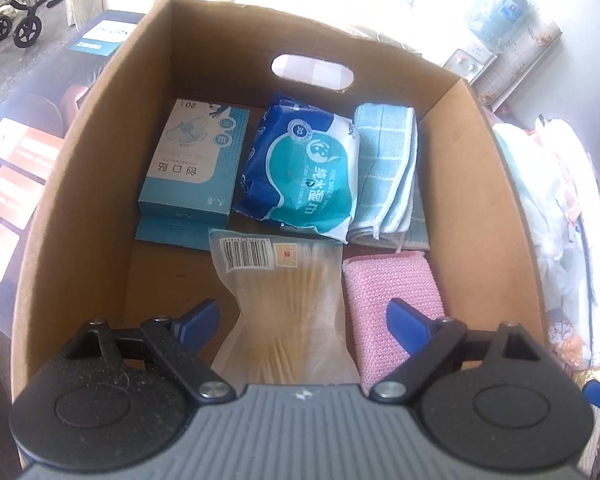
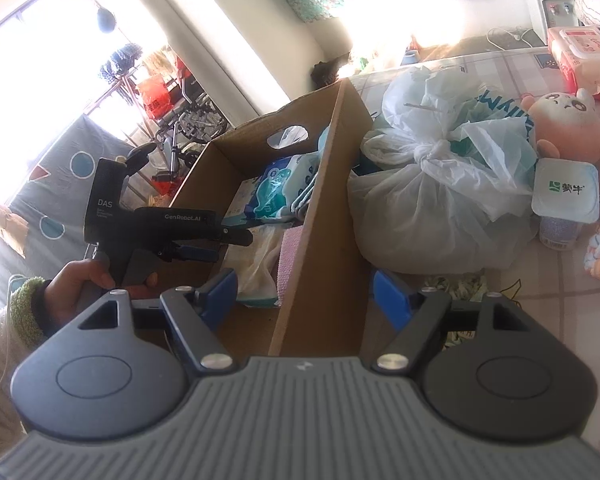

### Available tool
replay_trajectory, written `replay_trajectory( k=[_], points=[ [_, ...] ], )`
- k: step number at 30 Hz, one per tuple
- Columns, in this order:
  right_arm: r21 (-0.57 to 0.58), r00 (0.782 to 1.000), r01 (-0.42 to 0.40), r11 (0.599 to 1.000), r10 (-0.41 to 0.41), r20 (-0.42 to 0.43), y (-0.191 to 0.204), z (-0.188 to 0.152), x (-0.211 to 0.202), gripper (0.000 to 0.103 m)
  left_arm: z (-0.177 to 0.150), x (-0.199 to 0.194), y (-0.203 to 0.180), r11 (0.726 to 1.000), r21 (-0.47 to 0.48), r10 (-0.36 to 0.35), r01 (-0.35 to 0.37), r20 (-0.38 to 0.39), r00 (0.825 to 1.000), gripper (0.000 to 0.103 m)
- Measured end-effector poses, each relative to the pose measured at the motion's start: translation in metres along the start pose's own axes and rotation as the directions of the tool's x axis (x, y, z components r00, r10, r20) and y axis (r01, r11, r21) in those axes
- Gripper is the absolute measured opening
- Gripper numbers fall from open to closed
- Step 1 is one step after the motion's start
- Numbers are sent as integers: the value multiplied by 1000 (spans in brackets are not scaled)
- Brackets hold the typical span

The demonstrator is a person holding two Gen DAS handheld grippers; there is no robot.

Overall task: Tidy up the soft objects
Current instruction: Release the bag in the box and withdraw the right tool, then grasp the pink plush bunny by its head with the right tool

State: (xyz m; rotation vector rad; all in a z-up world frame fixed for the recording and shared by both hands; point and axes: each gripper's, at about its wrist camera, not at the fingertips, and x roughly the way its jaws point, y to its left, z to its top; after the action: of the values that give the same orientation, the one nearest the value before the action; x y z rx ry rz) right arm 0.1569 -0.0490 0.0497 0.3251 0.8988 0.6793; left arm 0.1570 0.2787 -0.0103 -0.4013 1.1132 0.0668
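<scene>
A cardboard box [image 1: 100, 168] holds the sorted soft things, and everything here is placed against it. On its floor by the far wall with the handle hole lie 3 items in a row: a teal carton of plasters [image 1: 194, 164] toward the left wall, a blue pack of wet wipes [image 1: 304, 172] in the middle, and a folded light-blue cloth [image 1: 384, 168] toward the right wall. Nearer the camera lie a clear bag of cotton swabs [image 1: 288, 304] and, just beside it, a pink sponge [image 1: 392, 308]. The left gripper [image 1: 302, 318] hangs over the near part of the box with its jaws wide open, the bag of swabs below the gap and neither pad touching it. A hand [image 2: 78, 284] in a white and green sleeve holds that gripper's handle. The right gripper [image 2: 306, 294] is open and empty too, straddling the box's right wall without touching it. Outside that wall, on a checked sheet [image 2: 540, 320], sit a knotted plastic bag [image 2: 432, 204], a pink plush toy [image 2: 566, 126] and a yogurt cup [image 2: 566, 192].
</scene>
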Motion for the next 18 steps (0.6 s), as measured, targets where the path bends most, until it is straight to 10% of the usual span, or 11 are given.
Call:
replay_trajectory(
  k=[8, 18],
  points=[
    [28, 993, 89, 996, -90, 71, -25, -14, -44, 82, -11, -67, -71, 973, 213, -126, 84, 193, 973, 92],
    [240, 951, 135, 961, -194, 242, -109, 4, -130, 89, -7, -48, -226, 854, 489, -293, 180, 165, 942, 99]
  ],
)
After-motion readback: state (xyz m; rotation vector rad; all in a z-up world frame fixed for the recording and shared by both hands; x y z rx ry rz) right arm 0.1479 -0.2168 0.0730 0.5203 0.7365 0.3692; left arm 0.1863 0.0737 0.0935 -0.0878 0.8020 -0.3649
